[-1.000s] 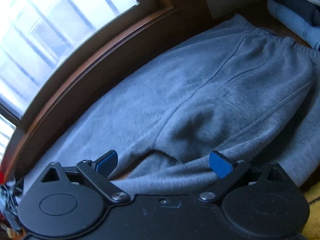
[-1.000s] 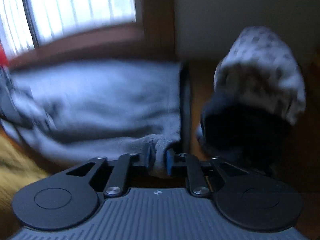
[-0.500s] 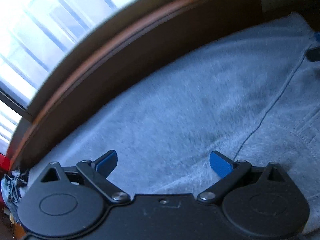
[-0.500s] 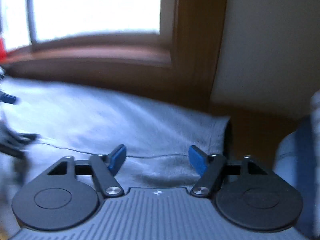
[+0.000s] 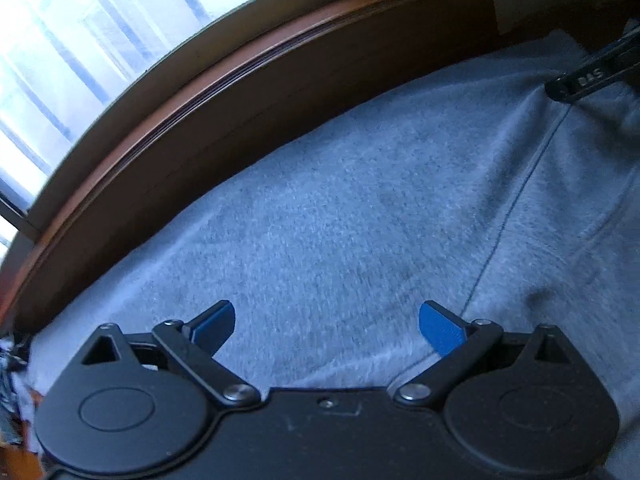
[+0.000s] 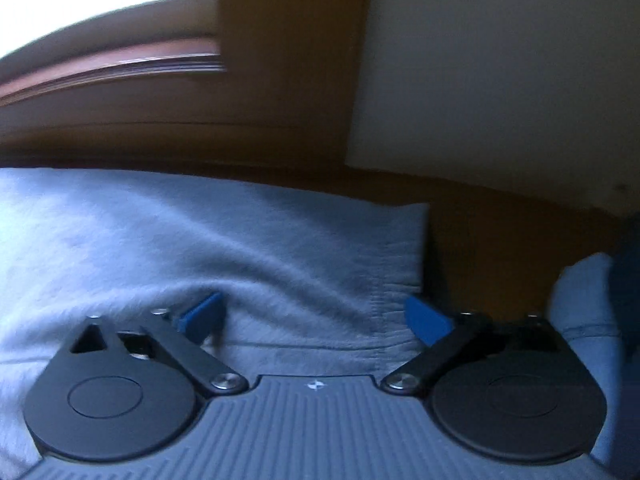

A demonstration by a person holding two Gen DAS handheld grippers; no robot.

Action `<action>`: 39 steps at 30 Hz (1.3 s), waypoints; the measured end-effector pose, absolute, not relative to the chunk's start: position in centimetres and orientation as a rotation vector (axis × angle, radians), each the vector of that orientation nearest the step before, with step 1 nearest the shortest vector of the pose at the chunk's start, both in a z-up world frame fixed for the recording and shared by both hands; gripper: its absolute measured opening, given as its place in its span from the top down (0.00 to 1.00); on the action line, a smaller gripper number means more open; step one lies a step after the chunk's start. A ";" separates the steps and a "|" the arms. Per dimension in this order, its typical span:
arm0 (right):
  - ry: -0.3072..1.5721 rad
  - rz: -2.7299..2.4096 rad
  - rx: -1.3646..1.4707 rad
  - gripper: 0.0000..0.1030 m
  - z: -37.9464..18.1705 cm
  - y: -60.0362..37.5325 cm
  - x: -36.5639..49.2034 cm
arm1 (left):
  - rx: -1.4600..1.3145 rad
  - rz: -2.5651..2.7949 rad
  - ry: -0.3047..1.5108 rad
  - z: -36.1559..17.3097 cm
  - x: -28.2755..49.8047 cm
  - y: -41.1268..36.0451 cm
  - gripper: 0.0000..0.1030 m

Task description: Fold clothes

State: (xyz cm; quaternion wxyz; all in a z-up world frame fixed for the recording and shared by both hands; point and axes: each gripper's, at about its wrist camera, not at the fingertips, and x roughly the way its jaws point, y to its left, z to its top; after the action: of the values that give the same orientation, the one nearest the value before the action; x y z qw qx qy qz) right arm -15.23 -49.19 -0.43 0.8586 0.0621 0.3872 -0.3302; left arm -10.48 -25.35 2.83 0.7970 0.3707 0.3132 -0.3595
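Observation:
Grey sweatpants (image 5: 360,208) lie spread flat on a wooden surface below a window. My left gripper (image 5: 326,322) hovers open just over the fabric, blue pads wide apart and nothing between them. In the right wrist view the same sweatpants (image 6: 200,248) end in a stitched hem at the right. My right gripper (image 6: 314,316) is over that hem with its jaws opening; cloth lies under them but the pads do not press on it. A dark finger (image 5: 588,78) of the right gripper shows at the upper right of the left wrist view.
A wooden window sill (image 5: 200,92) runs close along the far edge of the sweatpants. A cream wall (image 6: 500,60) stands at the right. Folded light blue clothing (image 6: 584,300) lies just right of the hem, with bare wooden surface (image 6: 480,232) between.
My right gripper let go of the grey hem it pinched and its jaws spread wide while it swung right. The left gripper slid along the fabric, staying open.

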 end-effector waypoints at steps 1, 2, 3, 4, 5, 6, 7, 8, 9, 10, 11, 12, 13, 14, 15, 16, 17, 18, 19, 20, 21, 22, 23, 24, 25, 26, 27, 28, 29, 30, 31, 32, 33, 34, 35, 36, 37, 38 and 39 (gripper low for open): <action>0.818 -0.726 0.105 0.21 0.2 -48.6 -15.0 | 0.779 -0.776 0.673 3.2 -10.1 -24.3 0.04; 0.805 -0.730 0.097 0.20 0.9 -47.3 -15.3 | 0.766 -0.776 0.673 3.5 -9.6 -23.2 0.04; 0.788 -0.728 0.093 0.19 1.5 -45.8 -15.6 | 0.759 -0.773 0.669 3.8 -9.1 -21.9 0.04; 0.771 -0.725 0.090 0.18 2.2 -44.4 -16.0 | 0.757 -0.767 0.663 4.2 -8.6 -20.4 0.04; 0.761 -0.717 0.088 0.17 2.6 -42.7 -16.4 | 0.755 -0.761 0.657 4.5 -8.0 -18.9 0.04; 0.758 -0.705 0.087 0.16 3.0 -40.7 -16.4 | 0.756 -0.752 0.645 4.8 -7.7 -17.5 0.04; 0.757 -0.690 0.087 0.16 3.1 -38.7 -16.1 | 0.764 -0.742 0.627 5.0 -7.4 -16.1 0.04; 0.755 -0.670 0.089 0.16 3.2 -36.7 -15.8 | 0.776 -0.732 0.606 5.1 -7.0 -14.6 0.04; 0.753 -0.646 0.087 0.16 3.1 -34.6 -15.3 | 0.791 -0.716 0.582 5.3 -6.5 -12.9 0.04; 0.750 -0.621 0.085 0.16 3.0 -32.5 -14.6 | 0.806 -0.698 0.558 5.4 -6.0 -11.4 0.04; 0.747 -0.596 0.082 0.16 2.8 -30.4 -14.0 | 0.818 -0.678 0.537 5.4 -5.2 -9.8 0.04; 0.745 -0.571 0.072 0.16 2.6 -28.6 -13.3 | 0.826 -0.659 0.520 5.6 -4.3 -8.4 0.04; 0.744 -0.546 0.051 0.16 2.3 -26.5 -12.4 | 0.827 -0.642 0.511 5.7 -3.3 -7.1 0.03; 0.743 -0.520 0.029 0.16 2.1 -24.7 -11.5 | 0.825 -0.624 0.505 5.8 -2.2 -5.8 0.03; 0.741 -0.494 0.005 0.16 1.8 -23.0 -10.6 | 0.821 -0.601 0.508 5.8 -0.9 -4.5 0.03; 0.744 -0.464 -0.016 0.16 1.6 -21.2 -9.6 | 0.813 -0.574 0.521 5.9 0.5 -3.5 0.03; 0.753 -0.443 -0.029 0.16 1.6 -19.7 -8.9 | 0.798 -0.552 0.535 5.9 1.9 -2.5 0.03; 0.753 -0.419 -0.038 0.16 1.6 -18.7 -8.2 | 0.778 -0.532 0.547 5.9 3.3 -1.6 0.03; 0.751 -0.395 -0.046 0.16 1.7 -17.8 -7.5 | 0.758 -0.515 0.559 6.0 4.7 -0.7 0.03; 0.749 -0.370 -0.054 0.16 1.8 -16.9 -6.8 | 0.740 -0.501 0.567 6.2 5.9 0.0 0.03; 0.748 -0.346 -0.062 0.16 1.9 -16.0 -6.1 | 0.723 -0.489 0.574 6.3 7.1 0.5 0.03; 0.744 -0.328 -0.067 0.15 1.9 -15.4 -5.3 | 0.711 -0.475 0.579 6.4 8.2 1.1 0.03; 0.741 -0.312 -0.071 0.15 1.9 -15.0 -4.4 | 0.700 -0.463 0.586 6.4 9.3 1.5 0.03; 0.737 -0.295 -0.075 0.15 1.9 -14.5 -3.5 | 0.690 -0.451 0.594 6.3 10.5 1.8 0.03; 0.744 -0.290 -0.077 0.15 1.8 -14.4 -2.3 | 0.679 -0.443 0.609 6.0 11.9 2.1 0.03; 0.756 -0.292 -0.075 0.15 1.6 -14.0 -1.2 | 0.669 -0.442 0.632 5.7 13.3 2.4 0.03; 0.768 -0.294 -0.066 0.15 1.2 -14.2 0.3 | 0.661 -0.447 0.655 5.5 14.7 2.7 0.03; 0.782 -0.296 -0.056 0.15 0.7 -14.6 1.8 | 0.664 -0.445 0.663 5.3 15.9 2.8 0.03; 0.798 -0.305 -0.044 0.15 0.2 -15.0 3.2 | 0.674 -0.440 0.659 5.1 17.1 2.8 0.03; 0.819 -0.317 -0.033 0.16 -0.3 -15.0 4.2 | 0.685 -0.434 0.656 4.9 18.2 2.8 0.03; 0.810 -0.323 -0.014 0.15 -0.7 -15.2 5.1 | 0.695 -0.431 0.651 4.7 19.3 2.7 0.03; 0.794 -0.318 0.015 0.15 -0.8 -15.4 5.9 | 0.705 -0.430 0.644 4.5 20.3 2.6 0.03; 0.792 -0.305 0.047 0.15 -0.8 -15.7 6.6 | 0.714 -0.432 0.643 4.2 21.4 2.3 0.03; 0.794 -0.297 0.076 0.15 -0.9 -15.9 7.3 | 0.721 -0.436 0.645 3.8 22.5 2.0 0.03; 0.796 -0.290 0.105 0.15 -0.9 -16.1 7.8 | 0.729 -0.440 0.647 3.4 23.5 1.7 0.03; 0.798 -0.283 0.134 0.11 -0.9 -16.3 8.4 | 0.737 -0.444 0.648 3.0 24.6 1.5 0.03; 0.801 -0.281 0.141 0.10 -0.9 -16.2 8.9 | 0.745 -0.447 0.650 2.7 25.7 1.2 0.03; 0.802 -0.272 0.137 0.08 -0.9 -16.1 9.4 | 0.761 -0.449 0.644 2.2 26.6 1.0 0.03; 0.803 -0.261 0.133 0.07 -1.0 -15.9 9.8 | 0.784 -0.444 0.637 1.6 27.6 0.9 0.03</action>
State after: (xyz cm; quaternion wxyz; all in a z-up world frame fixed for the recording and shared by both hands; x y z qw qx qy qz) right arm 9.82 -15.93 -0.96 0.9102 0.0644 0.3892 -0.1265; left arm 27.57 0.91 1.59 0.8515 0.3725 0.3028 -0.2111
